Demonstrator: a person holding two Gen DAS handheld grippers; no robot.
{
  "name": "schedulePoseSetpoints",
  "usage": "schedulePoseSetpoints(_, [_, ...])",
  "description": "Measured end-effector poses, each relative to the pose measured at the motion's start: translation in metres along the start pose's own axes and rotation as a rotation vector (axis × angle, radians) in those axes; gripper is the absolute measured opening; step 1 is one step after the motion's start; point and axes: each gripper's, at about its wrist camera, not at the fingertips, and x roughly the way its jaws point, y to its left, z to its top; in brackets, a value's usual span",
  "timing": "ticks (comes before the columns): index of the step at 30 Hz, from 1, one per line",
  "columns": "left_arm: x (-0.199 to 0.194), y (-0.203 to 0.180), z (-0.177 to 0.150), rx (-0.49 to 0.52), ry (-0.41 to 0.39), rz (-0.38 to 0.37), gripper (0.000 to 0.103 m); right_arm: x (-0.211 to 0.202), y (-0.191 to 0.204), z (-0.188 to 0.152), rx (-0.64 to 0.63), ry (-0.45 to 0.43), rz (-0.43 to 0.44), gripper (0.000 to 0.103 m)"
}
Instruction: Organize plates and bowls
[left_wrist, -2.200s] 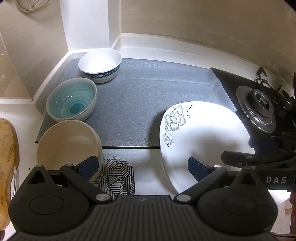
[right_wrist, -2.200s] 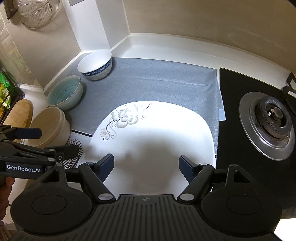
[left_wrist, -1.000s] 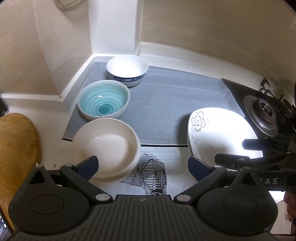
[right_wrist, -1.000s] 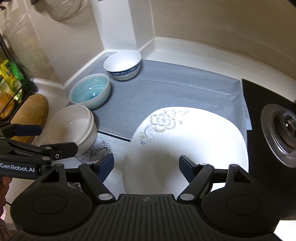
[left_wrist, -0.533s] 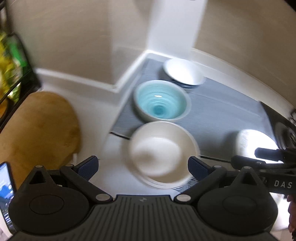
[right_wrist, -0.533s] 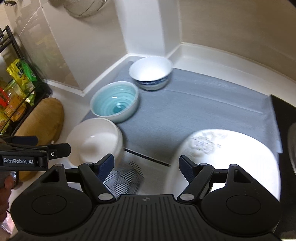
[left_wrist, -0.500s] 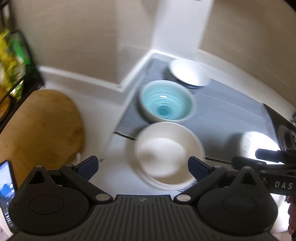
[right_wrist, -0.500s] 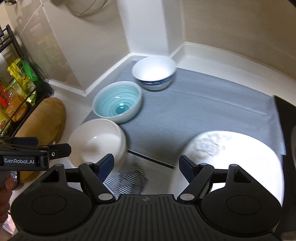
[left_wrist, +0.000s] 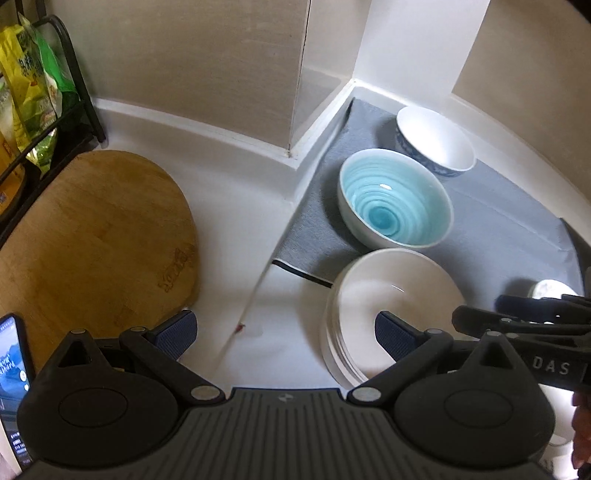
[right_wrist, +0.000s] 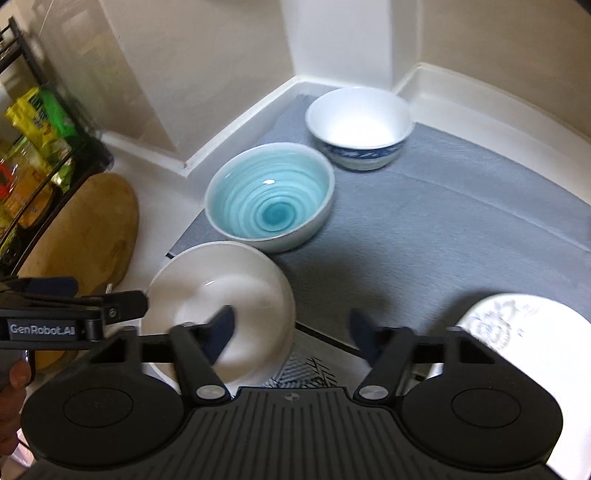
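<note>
Both views swung left since the earlier frames, off the flowered plate toward the bowls. Right gripper jaws had just been closing, narrower, nothing between them, over the white bowl rim. Left gripper jaws stood wide, empty, one pad over that bowl. Beyond it in a line on the grey mat: teal bowl, then blue-rimmed bowl. Nothing stacked yet; task looked barely begun, plate well apart on the desk.
</note>
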Motion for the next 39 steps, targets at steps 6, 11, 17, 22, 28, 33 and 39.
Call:
schedulePoseSetpoints(6, [0.009, -0.013, 0.004, 0.056, 0.012, -0.019, 0.082, 0.023, 0.002, 0.009, -0.005, 0.037, 0.032, 0.034])
schedulePoseSetpoints(11, [0.025, -0.019, 0.001, 0.072, 0.086, -0.119, 0.040, 0.028, 0.008, 0.004, -0.072, 0.050, 0.001, 0.011])
schedulePoseSetpoints(17, [0.022, -0.027, -0.015, 0.150, 0.119, -0.173, 0.033, 0.019, 0.007, -0.007, -0.065, 0.072, -0.013, 0.011])
schedulePoseSetpoints(22, [0.019, -0.020, -0.019, 0.161, 0.132, -0.198, 0.044, 0.015, 0.004, -0.014, -0.010, 0.086, -0.009, 0.013])
schedulePoseSetpoints(28, [0.007, -0.001, -0.003, 0.093, 0.048, -0.161, 0.085, 0.000, -0.002, -0.003, 0.063, 0.046, 0.005, 0.037])
schedulePoseSetpoints(33, [0.012, 0.008, 0.023, -0.007, 0.015, -0.133, 0.094, -0.012, -0.011, 0.020, 0.074, -0.034, -0.018, 0.048])
schedulePoseSetpoints(39, [0.028, 0.008, 0.049, -0.076, 0.027, -0.089, 0.094, 0.005, -0.023, 0.043, 0.112, -0.019, -0.030, 0.050])
